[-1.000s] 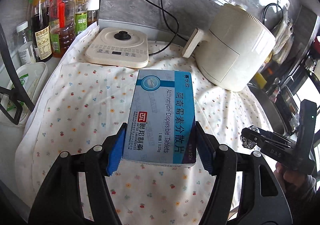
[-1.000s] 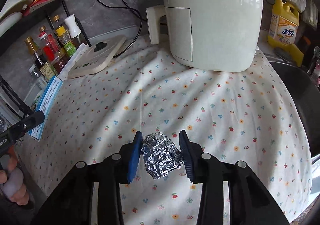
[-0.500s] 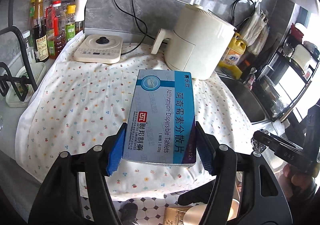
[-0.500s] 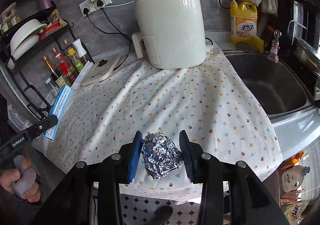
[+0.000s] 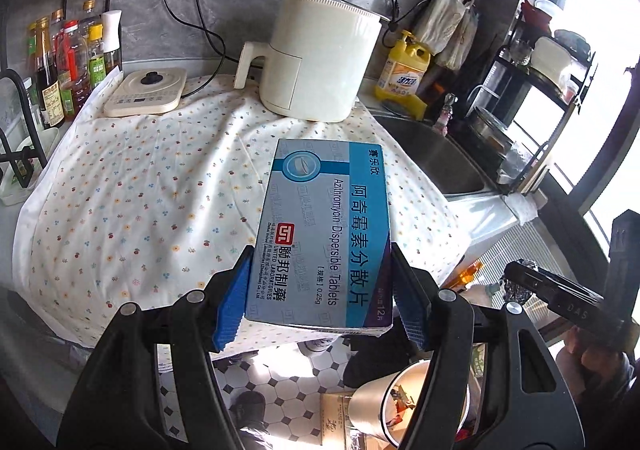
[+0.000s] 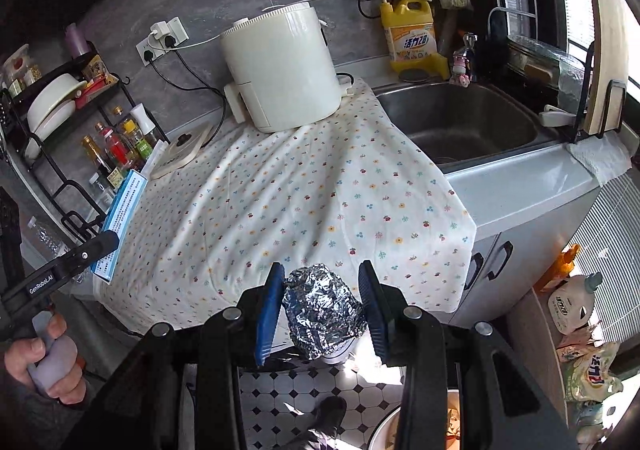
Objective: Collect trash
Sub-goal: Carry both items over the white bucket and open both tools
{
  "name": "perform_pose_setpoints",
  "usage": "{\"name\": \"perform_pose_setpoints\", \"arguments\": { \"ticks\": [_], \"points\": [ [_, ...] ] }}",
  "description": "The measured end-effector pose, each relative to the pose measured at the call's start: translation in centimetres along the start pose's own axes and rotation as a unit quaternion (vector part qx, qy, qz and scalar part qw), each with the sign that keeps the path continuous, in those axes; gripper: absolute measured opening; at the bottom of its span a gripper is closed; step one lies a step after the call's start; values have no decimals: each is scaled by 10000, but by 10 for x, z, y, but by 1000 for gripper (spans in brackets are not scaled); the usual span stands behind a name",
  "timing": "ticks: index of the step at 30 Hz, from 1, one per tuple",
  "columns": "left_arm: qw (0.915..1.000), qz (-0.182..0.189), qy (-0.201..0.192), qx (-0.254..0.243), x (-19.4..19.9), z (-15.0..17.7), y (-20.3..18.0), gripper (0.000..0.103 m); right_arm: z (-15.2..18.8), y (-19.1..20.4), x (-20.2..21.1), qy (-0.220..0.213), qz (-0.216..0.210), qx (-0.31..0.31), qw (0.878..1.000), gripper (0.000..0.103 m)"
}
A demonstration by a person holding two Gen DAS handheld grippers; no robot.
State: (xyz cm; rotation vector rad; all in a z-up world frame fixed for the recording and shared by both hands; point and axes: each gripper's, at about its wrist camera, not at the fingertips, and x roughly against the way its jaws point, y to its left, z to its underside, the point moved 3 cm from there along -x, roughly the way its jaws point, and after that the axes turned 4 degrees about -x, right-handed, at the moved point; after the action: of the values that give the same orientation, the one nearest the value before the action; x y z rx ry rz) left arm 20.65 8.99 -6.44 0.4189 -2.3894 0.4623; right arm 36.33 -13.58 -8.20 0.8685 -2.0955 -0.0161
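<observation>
My left gripper [image 5: 320, 298] is shut on a blue and grey medicine box [image 5: 324, 238], held in the air past the counter's front edge; the box also shows edge-on in the right wrist view [image 6: 122, 221]. My right gripper [image 6: 322, 320] is shut on a crumpled foil ball [image 6: 322, 318], also in the air off the counter; the foil shows in the left wrist view [image 5: 516, 282]. A white trash bin [image 5: 384, 402] with scraps inside stands on the tiled floor below, its rim also in the right wrist view [image 6: 384, 430].
The counter carries a flowered cloth [image 6: 304, 185], a white air fryer [image 6: 280, 69], an induction plate [image 5: 146, 97] and several sauce bottles [image 5: 68, 65]. A steel sink [image 6: 468, 121] and yellow detergent bottle [image 6: 412, 37] are to the right. Bags and bottles [image 6: 576, 330] sit on the floor.
Both grippers have pulled back and up from the counter, each keeping its hold. The floor and the trash bin have come into view below them.
</observation>
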Motion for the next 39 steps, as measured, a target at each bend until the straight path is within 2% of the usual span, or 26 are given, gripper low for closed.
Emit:
{"name": "perform_pose_setpoints", "arguments": {
  "ticks": [12, 21, 23, 24, 25, 26, 32, 39],
  "points": [
    [9979, 419, 385, -321, 5, 67, -66, 65, 79, -67, 47, 108, 352, -548, 9978, 38],
    [9899, 898, 828, -718, -10, 122, -132, 65, 139, -123, 85, 189, 762, -947, 9924, 39],
    [9872, 974, 959, -825, -15, 133, -144, 65, 150, -130, 90, 187, 771, -975, 9921, 45],
    [9859, 1004, 1014, -878, -17, 137, -150, 65, 155, -133, 92, 176, 747, -964, 9924, 70],
    [9846, 1035, 1064, -924, -19, 141, -156, 65, 157, -136, 94, 165, 786, -982, 9919, 81],
    [9833, 1068, 1108, -969, -20, 144, -161, 65, 159, -139, 99, 61, 877, -1010, 9910, 86],
    [9747, 1318, 1325, -1224, -27, 161, -195, 65, 168, -165, 130, -115, 1023, -1329, 9858, 85],
    [9617, 1630, 1595, -1523, -38, 186, -236, 65, 198, -198, 161, -130, 1279, -1710, 9769, 85]
  ]
}}
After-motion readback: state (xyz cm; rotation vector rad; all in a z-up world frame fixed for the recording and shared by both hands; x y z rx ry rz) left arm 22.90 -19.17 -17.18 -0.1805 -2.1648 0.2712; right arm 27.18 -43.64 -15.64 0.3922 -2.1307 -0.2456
